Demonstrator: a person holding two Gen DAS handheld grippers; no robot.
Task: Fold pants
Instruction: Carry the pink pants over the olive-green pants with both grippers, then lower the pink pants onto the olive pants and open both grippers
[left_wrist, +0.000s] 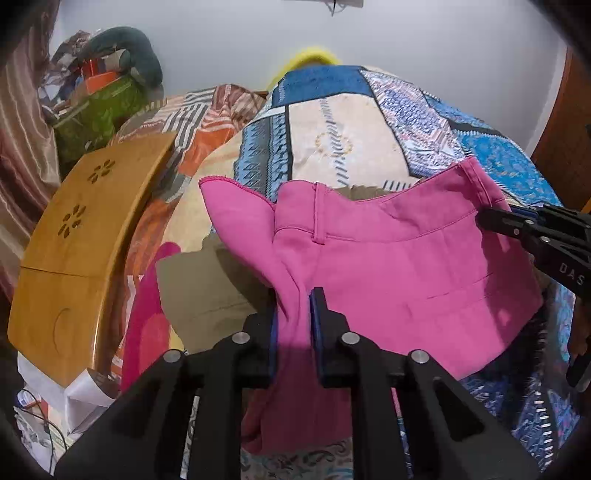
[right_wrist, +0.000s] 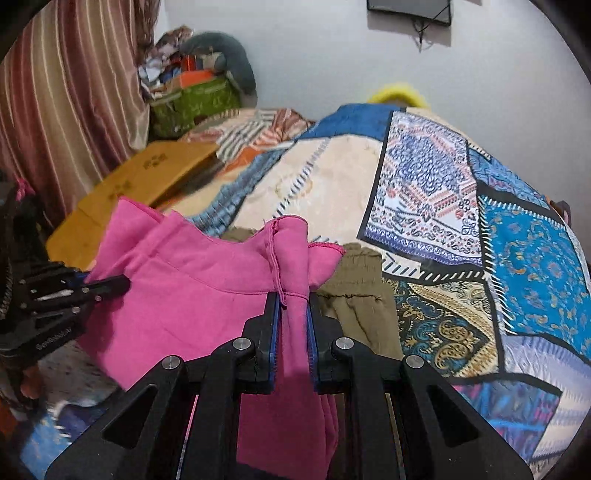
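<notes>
Pink pants (left_wrist: 388, 266) hang stretched between both grippers above a bed. In the left wrist view, my left gripper (left_wrist: 293, 310) is shut on a bunched fold of the pink cloth, which fills the gap between its blue pads. At the right edge, my right gripper (left_wrist: 484, 218) pinches the waistband corner. The right wrist view shows my right gripper (right_wrist: 293, 306) shut on a gathered hem of the pink pants (right_wrist: 192, 295). There my left gripper (right_wrist: 123, 284) bites the cloth at the left. The lower part of the pants hangs hidden behind the gripper bodies.
A patchwork bedspread (right_wrist: 424, 192) covers the bed below. An olive garment (right_wrist: 354, 295) lies on it just under the pants. A wooden lap table (left_wrist: 81, 229) rests at the bed's left side. A green box of clutter (right_wrist: 192, 103) and a striped curtain (right_wrist: 66, 92) stand beyond it.
</notes>
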